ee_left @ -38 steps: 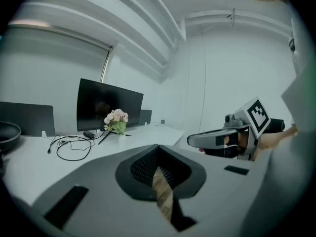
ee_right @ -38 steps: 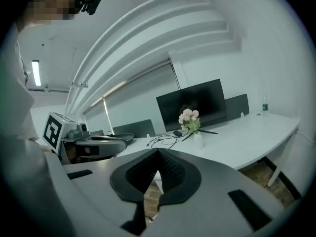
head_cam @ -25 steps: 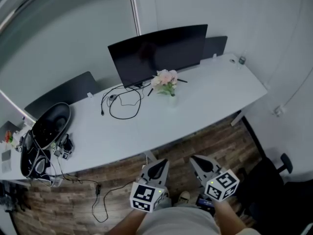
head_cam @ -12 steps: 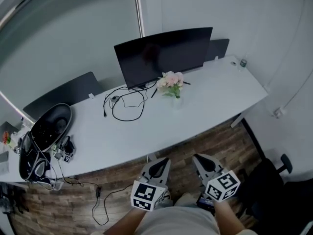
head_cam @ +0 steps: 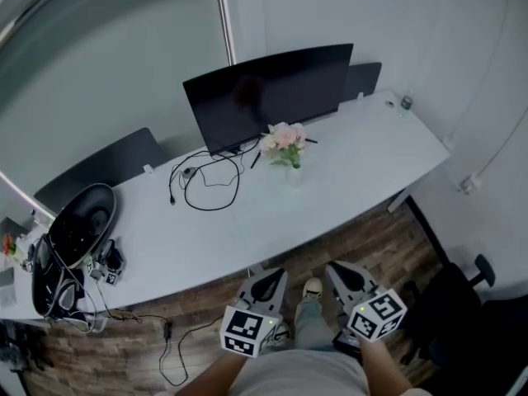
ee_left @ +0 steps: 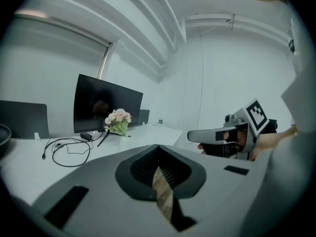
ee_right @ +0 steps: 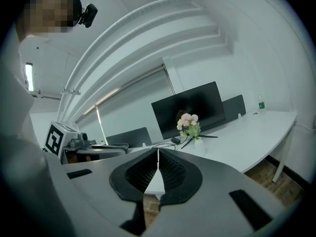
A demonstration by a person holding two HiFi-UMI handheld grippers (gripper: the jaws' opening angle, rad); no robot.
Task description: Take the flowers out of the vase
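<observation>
A bunch of pink flowers (head_cam: 281,139) with green leaves stands in a small white vase (head_cam: 293,174) on the long white desk (head_cam: 346,172), in front of a dark monitor (head_cam: 268,93). The flowers (ee_left: 117,120) also show far off in the left gripper view, and the flowers (ee_right: 188,124) in the right gripper view. Both grippers are held low over the floor, well short of the desk. My left gripper (head_cam: 265,285) is shut with nothing in it. My right gripper (head_cam: 345,275) is shut and empty too.
A black cable (head_cam: 202,180) loops on the desk left of the vase. A dark round bag and gear (head_cam: 74,238) lie at the desk's left end. A small bottle (head_cam: 407,102) stands at the far right. An office chair (head_cam: 466,291) stands at the right; my shoe (head_cam: 312,288) is on the wood floor.
The head view has shifted slightly, so the desk and flowers moved a little in the picture. A leg and shoe now show between the grippers. Both grippers stay shut.
</observation>
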